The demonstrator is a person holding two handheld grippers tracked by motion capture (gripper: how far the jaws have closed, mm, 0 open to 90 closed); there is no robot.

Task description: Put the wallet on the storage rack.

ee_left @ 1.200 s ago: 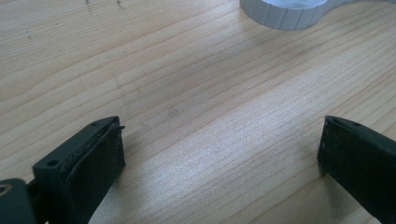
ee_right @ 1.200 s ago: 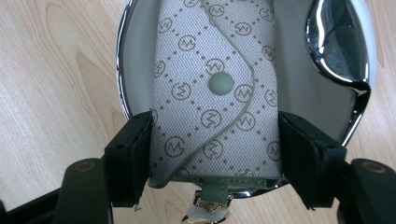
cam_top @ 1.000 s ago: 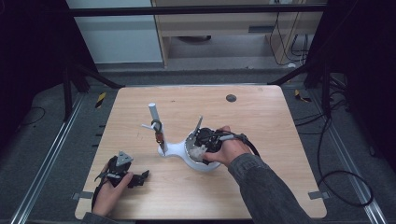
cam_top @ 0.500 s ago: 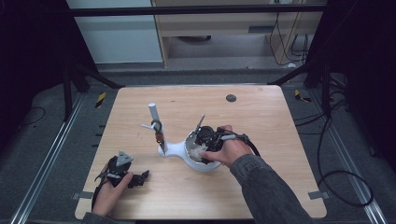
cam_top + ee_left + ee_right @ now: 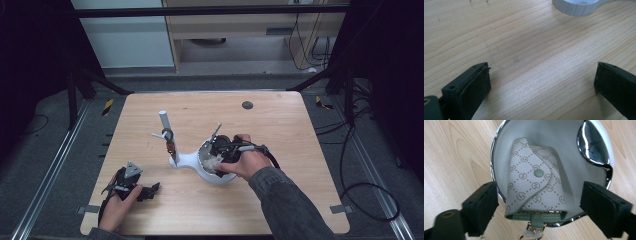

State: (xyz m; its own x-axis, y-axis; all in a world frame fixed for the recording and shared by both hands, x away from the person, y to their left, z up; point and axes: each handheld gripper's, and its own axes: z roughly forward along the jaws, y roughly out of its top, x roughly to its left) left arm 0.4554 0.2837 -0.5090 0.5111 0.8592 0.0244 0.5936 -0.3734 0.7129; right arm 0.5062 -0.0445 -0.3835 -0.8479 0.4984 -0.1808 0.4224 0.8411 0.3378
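Pouch [image 5: 535,186], a small monogram-print key case with a snap flap, lies inside the white chrome-rimmed dish [image 5: 499,150] on the bench [image 5: 280,130], its green tab and clasp hanging over the near rim. Right claw [image 5: 539,207] hovers over it, jaws wide apart on either side, holding nothing. A good grasp likely means lowering squarely, pads inside the rim, closing across the pouch's width. Left claw [image 5: 541,82] rests spread and empty near the bench's front edge.
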